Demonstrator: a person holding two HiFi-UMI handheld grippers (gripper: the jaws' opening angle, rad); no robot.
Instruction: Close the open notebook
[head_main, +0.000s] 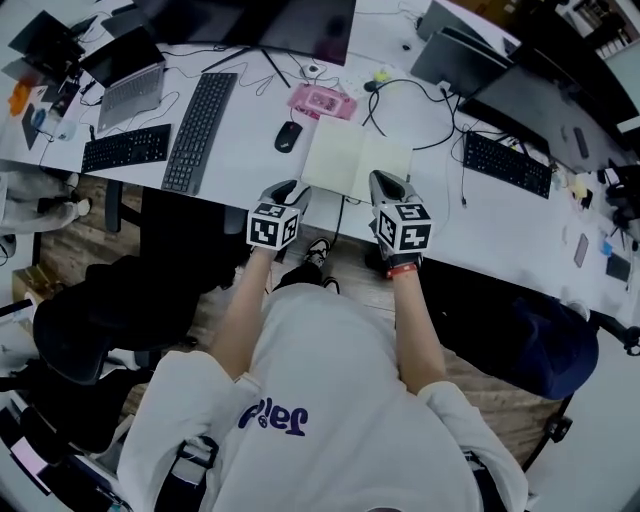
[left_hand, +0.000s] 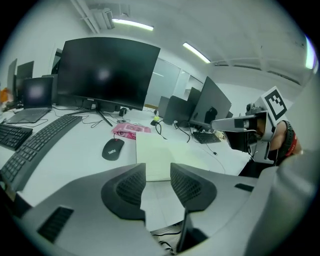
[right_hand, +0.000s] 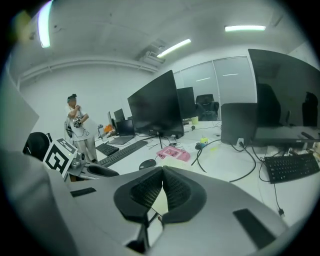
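The open notebook (head_main: 355, 160) lies flat on the white desk (head_main: 250, 165), its pale blank pages up. My left gripper (head_main: 293, 189) hovers at the desk's near edge, just short of the notebook's left page. Its jaws stand open with nothing between them, and in the left gripper view (left_hand: 158, 170) the notebook (left_hand: 160, 155) shows through the gap. My right gripper (head_main: 381, 182) sits at the near edge by the right page. In the right gripper view (right_hand: 162, 174) its fingertips meet, shut and empty, with the notebook (right_hand: 172, 161) just beyond.
A black mouse (head_main: 288, 136) and a pink packet (head_main: 322, 101) lie behind the notebook's left side. Black cables (head_main: 400, 95) run behind its right side. Keyboards (head_main: 200, 130) (head_main: 506, 163) flank it, with monitors behind. A person (right_hand: 77, 127) stands far off to the left.
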